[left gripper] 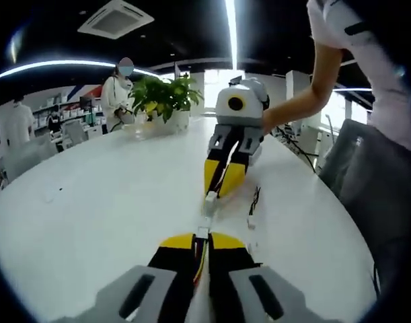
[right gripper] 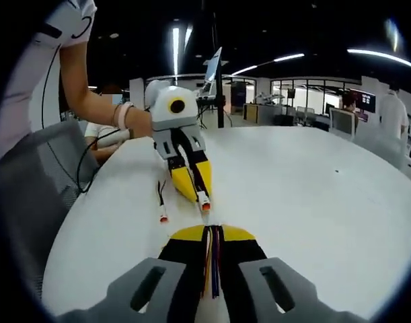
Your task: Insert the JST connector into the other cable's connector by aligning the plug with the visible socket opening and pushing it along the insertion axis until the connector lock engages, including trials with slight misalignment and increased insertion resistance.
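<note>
The work surface is a large, white, rounded tabletop [left gripper: 91,202], glossy enough to reflect the ceiling light strips. The room is an open office with a dark ceiling, a ceiling air-conditioning cassette [left gripper: 116,18], long linear lamps, glass partitions and desks with monitors at the far side. A potted green plant [left gripper: 163,97] stands at the far end of the tabletop, and a grey chair [right gripper: 37,175] sits beside the tabletop edge. People stand in the background. No brand marks or readable writing can be made out. In the left gripper view, the left hand-held gripper [left gripper: 201,237] is clenched on a cable with coloured wires, whose white connector [left gripper: 203,231] projects just past the yellow jaw tips. The right hand-held gripper [left gripper: 218,183], seen opposite, is clenched on a second cable ending in a white plug [left gripper: 210,197]. The two connectors are near each other and roughly in line, with a small gap between them. A spare cable [left gripper: 253,205] with a white end lies on the tabletop just beside the right hand-held gripper
</note>
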### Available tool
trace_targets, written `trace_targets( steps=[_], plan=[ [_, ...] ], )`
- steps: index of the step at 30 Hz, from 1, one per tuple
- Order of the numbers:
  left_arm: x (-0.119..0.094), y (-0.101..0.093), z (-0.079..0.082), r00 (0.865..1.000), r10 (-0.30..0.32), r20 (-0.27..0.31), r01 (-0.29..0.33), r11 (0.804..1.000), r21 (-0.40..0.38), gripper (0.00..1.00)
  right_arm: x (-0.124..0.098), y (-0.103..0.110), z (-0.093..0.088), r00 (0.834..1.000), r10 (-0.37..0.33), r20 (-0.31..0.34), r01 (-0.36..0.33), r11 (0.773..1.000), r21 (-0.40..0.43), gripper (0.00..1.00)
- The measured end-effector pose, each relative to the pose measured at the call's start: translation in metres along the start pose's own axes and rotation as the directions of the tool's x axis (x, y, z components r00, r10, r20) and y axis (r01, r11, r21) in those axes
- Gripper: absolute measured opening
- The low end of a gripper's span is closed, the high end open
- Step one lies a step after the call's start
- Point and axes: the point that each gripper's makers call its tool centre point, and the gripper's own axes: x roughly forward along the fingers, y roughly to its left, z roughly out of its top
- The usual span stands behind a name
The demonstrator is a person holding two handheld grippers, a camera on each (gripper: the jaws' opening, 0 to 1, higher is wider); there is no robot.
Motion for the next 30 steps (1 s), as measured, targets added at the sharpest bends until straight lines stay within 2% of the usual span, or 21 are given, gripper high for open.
trace_targets(
  steps=[13, 23, 30],
  plan=[
    [0.0, 0.001, 0.017, 1.0, -0.021, 0.014, 0.021, 0.999, 0.027, 0.0, 0.002, 0.003, 0.009, 1.0, 0.021, -0.009, -0.022, 0.999, -0.046, 0.04],
    [0.003, -0.002, 0.021, 0.999, -0.046, 0.014, 0.045, 0.998, 0.039, 0.0, 0.002, 0.005, 0.01, 1.0, 0.025, -0.015, -0.026, 0.998, -0.062, 0.04],
    [0.006, -0.006, 0.019, 0.998, -0.055, -0.011, 0.056, 0.997, 0.057, 0.0, 0.001, 0.006, 0.01, 1.0, 0.027, -0.014, -0.028, 0.998, -0.055, 0.04]
  ],
)
